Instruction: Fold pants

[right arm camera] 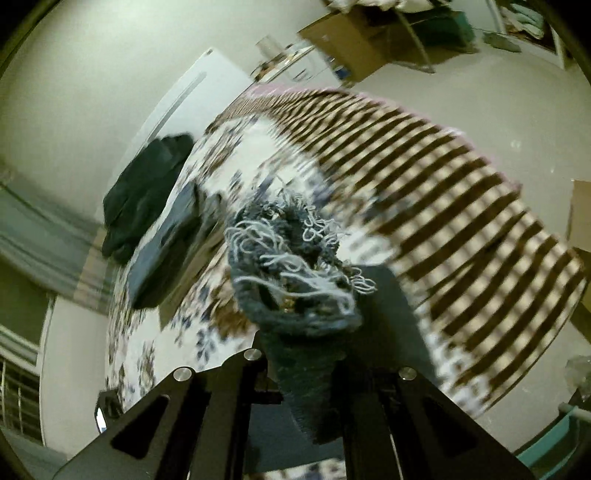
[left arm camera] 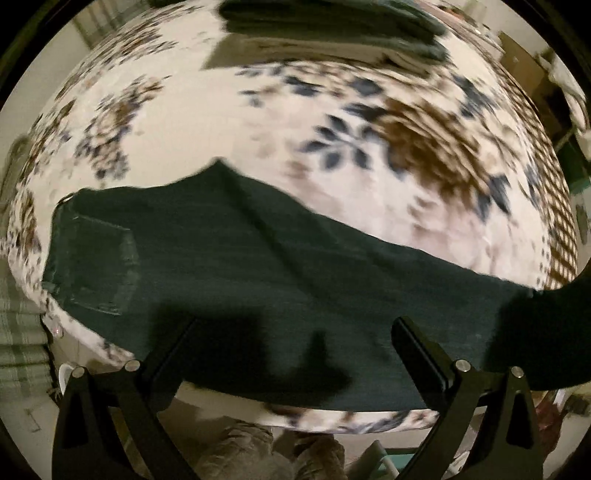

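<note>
Dark denim pants [left arm camera: 236, 266] lie across the near part of a floral bedspread [left arm camera: 207, 122], back pocket [left arm camera: 92, 258] at the left, legs running right. My left gripper [left arm camera: 295, 332] is open just above the pants' near edge, its fingers [left arm camera: 417, 350] spread wide, holding nothing. My right gripper [right arm camera: 301, 354] is shut on the frayed leg hem [right arm camera: 295, 266] of the pants and holds it lifted above the bed, the bunched fabric sticking up between the jaws.
A stack of folded dark clothes [left arm camera: 332, 26] lies at the bed's far side; it also shows in the right wrist view [right arm camera: 144, 192] with a folded blue piece [right arm camera: 166, 251]. A brown striped band [right arm camera: 443, 206] borders the bedspread. Cardboard boxes [right arm camera: 347, 40] stand beyond.
</note>
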Demonstrator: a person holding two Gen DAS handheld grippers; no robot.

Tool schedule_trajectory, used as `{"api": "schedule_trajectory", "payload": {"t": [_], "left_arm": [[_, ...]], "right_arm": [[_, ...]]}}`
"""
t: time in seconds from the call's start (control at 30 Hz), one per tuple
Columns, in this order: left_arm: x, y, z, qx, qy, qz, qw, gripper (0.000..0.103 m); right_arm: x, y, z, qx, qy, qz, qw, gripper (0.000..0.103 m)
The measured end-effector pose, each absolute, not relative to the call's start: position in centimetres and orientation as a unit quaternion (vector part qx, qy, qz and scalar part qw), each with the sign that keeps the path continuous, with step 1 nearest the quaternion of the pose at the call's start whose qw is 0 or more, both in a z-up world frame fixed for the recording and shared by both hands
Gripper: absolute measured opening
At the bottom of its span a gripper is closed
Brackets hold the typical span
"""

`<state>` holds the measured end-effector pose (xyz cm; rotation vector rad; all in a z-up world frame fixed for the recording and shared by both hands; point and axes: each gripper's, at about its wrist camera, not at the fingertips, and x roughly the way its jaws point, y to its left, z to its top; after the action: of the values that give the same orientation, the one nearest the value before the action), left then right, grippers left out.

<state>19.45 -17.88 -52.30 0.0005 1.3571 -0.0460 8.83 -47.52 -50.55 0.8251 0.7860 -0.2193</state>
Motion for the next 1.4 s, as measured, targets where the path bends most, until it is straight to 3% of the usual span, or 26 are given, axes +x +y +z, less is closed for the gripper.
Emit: {"api": "schedule_trajectory", "payload": {"t": [0.3, 0.67, 0.73, 0.77, 0.8, 0.87, 0.9, 1.07, 1.27, 1.33, 1.4], "left_arm": [[18.9, -5.3, -50.8, -0.055, 0.628, 0.027, 0.776, 0.103], [18.2, 2.7, -53.0, -0.086, 0.641, 0.071, 0.759, 0.103], [18.2, 3.2, -53.2, -0.092, 0.642, 0.073, 0.757, 0.103], [18.2, 3.4, -53.2, -0.098, 0.643, 0.073, 0.756, 0.103], [18.3, 3.6, -53.1, -0.103, 0.643, 0.073, 0.755, 0.103], [18.5, 3.7, -52.8, -0.112, 0.642, 0.068, 0.756, 0.103], [18.7, 3.6, -52.6, -0.116, 0.639, 0.065, 0.757, 0.103], [20.2, 2.2, -52.4, -0.142, 0.639, 0.034, 0.755, 0.103], [21.4, -3.2, -56.1, -0.115, 0.664, -0.017, 0.738, 0.102], [21.8, -5.1, -58.3, -0.09, 0.684, -0.035, 0.723, 0.089], [21.9, -6.2, -59.7, -0.079, 0.696, -0.048, 0.712, 0.056]], "right_arm": [[13.4, -33.2, -54.6, 0.339, 0.441, -0.038, 0.83, 0.007], [16.7, -19.4, -62.0, 0.227, 0.532, 0.008, 0.816, 0.009], [17.7, -17.9, -63.9, 0.192, 0.564, 0.004, 0.803, 0.017], [18.1, -17.5, -64.4, 0.184, 0.579, 0.013, 0.794, 0.029], [18.4, -16.9, -64.7, 0.184, 0.595, 0.035, 0.782, 0.049], [18.2, -16.6, -63.8, 0.21, 0.602, 0.083, 0.766, 0.072], [17.8, -17.0, -62.9, 0.222, 0.593, 0.091, 0.769, 0.076], [15.3, -22.5, -59.4, 0.256, 0.566, 0.039, 0.783, 0.084], [13.3, -29.8, -61.2, 0.238, 0.608, -0.088, 0.752, 0.084], [13.0, -31.8, -61.8, 0.238, 0.616, -0.112, 0.742, 0.084], [12.8, -32.9, -62.7, 0.23, 0.626, -0.135, 0.733, 0.084]]}}
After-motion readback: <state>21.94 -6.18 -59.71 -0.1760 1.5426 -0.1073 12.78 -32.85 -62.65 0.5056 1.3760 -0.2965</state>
